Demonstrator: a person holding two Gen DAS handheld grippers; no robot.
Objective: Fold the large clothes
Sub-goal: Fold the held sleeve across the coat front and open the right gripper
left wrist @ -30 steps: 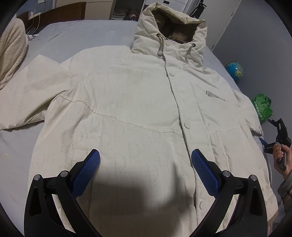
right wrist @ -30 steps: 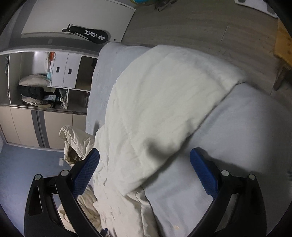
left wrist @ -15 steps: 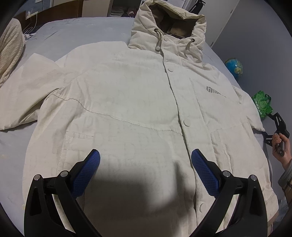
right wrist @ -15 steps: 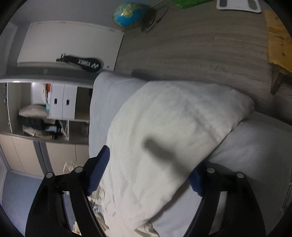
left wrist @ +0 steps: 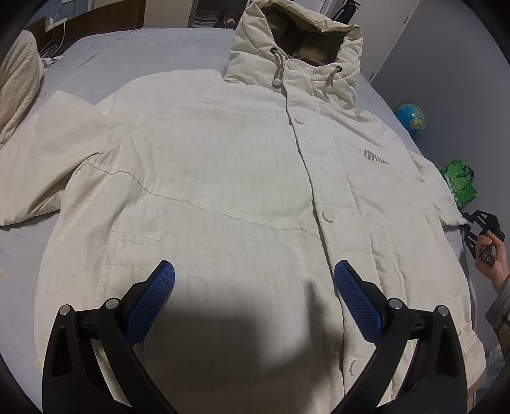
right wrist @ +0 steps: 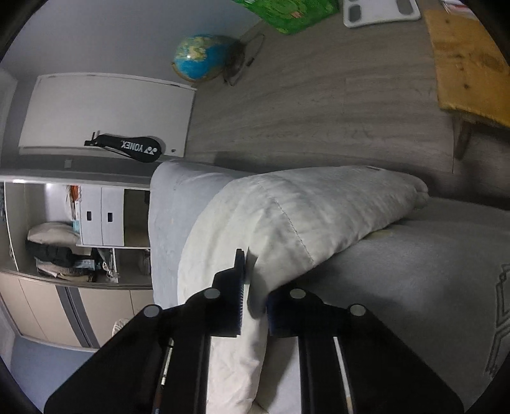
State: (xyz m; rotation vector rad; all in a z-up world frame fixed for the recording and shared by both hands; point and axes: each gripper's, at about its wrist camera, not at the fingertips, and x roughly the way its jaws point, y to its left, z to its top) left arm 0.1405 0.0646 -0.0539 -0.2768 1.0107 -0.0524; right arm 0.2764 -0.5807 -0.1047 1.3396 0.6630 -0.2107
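**Right gripper clamped on jacket sleeve, left gripper wide over the front**

The cream hooded jacket [left wrist: 223,178] lay face up, buttoned, spread on the grey bed [left wrist: 134,47], hood toward the far end. The left gripper [left wrist: 255,286] pointed steeply down above the lower front, jaws wide, nothing between the blue pads [left wrist: 153,296]. The right gripper [right wrist: 253,299] sat at the bed's right edge, angled down, jaws closed on a fold of the jacket's sleeve [right wrist: 306,210]; in the left view the person's hand [left wrist: 489,254] gripped its handle. A grey chest logo [left wrist: 374,156] was only partly readable. A black racket cover [right wrist: 130,147] read "YONEX". The open wardrobe shelf [right wrist: 63,251] held a pillow and folded clothes. A globe [right wrist: 199,57] and a green bag [right wrist: 287,12] stood on the floor.
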